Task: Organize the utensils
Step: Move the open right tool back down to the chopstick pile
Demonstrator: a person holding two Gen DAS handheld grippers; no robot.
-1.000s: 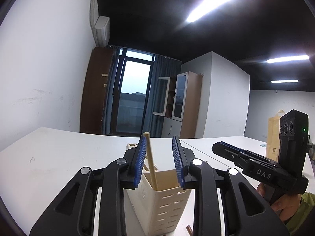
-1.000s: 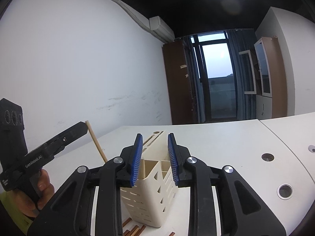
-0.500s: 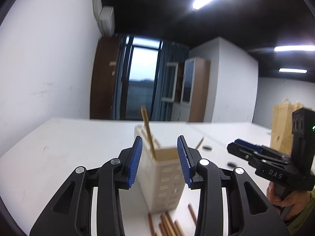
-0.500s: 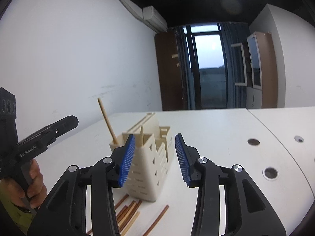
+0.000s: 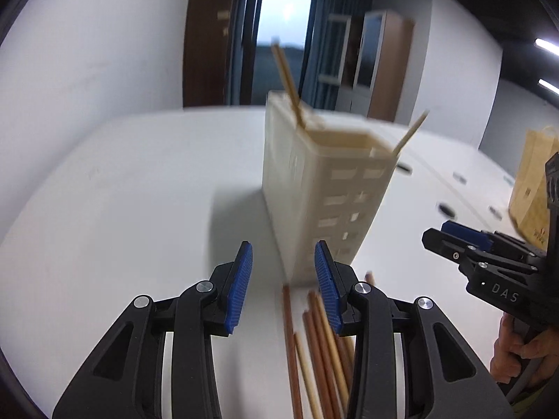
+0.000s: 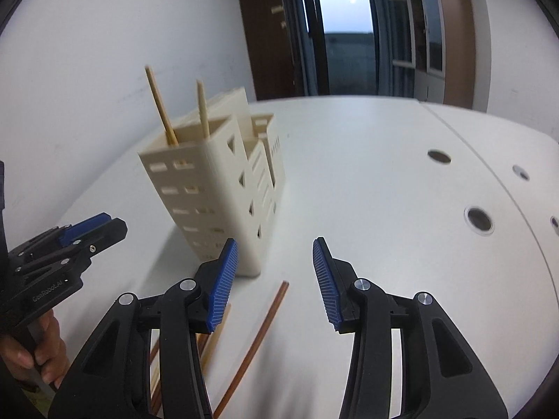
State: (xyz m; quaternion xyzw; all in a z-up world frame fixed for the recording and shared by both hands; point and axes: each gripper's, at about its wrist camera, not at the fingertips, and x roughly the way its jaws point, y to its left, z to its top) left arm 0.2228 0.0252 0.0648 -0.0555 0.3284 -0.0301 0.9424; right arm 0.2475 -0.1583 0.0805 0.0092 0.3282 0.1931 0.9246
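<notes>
Both wrist views look steeply down, close, sharing the utensil holder (image 5: 325, 188) on the table (image 6: 367, 174).

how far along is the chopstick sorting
Done: two chopsticks stand in the cream holder. In hand: nothing; left gripper and right gripper are both open and empty. Left: the loose chopsticks on the table by the holder's base.

White table (image 6: 367, 181) — a cream slotted utensil holder (image 6: 216, 188) stands on it, loose chopsticks (image 5: 314, 349) lying beside its base.
</notes>
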